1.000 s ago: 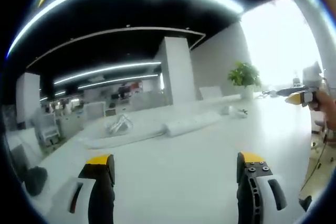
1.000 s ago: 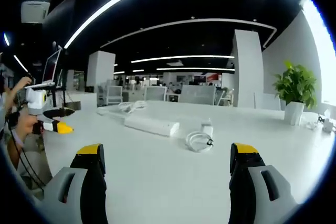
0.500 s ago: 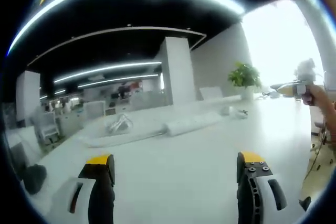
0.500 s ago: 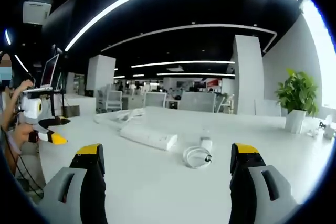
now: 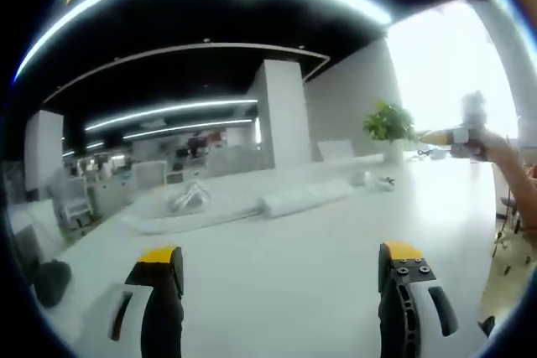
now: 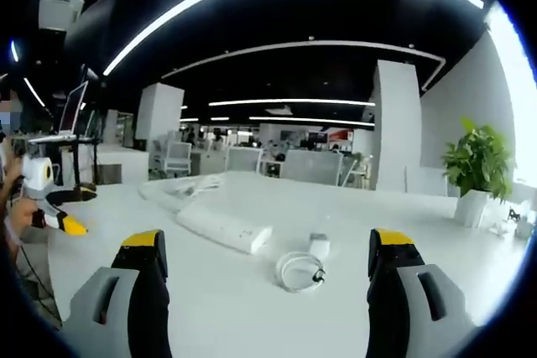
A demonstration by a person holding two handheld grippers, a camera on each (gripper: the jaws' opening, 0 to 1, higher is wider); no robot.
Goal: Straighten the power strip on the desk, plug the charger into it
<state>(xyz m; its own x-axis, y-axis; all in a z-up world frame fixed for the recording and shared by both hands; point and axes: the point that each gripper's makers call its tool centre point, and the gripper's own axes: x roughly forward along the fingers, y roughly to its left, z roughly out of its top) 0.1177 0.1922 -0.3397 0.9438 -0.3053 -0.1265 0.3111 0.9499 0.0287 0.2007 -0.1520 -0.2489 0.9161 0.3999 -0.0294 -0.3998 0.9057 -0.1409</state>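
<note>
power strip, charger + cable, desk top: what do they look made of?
Power strip: white, likely molded plastic; smooth matte block with rounded edges.
Charger: small white block, probably plastic; too small to judge its finish.
Cable: white coil, looks like flexible rubbery sheathing, since it loops freely.
Desk: plain white, smooth, faint sheen; laminate or painted board, can't tell which.

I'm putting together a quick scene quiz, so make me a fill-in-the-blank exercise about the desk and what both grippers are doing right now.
1. In the right gripper view, the coiled cable of the charger lies on the ____ desk.
2. The fingers of the right gripper stand ____, holding nothing.
3. The power strip lies to the ____ of the charger in that view.
4. In the left gripper view, the left gripper holds ____.

Missing words: white; open; left; nothing
</note>
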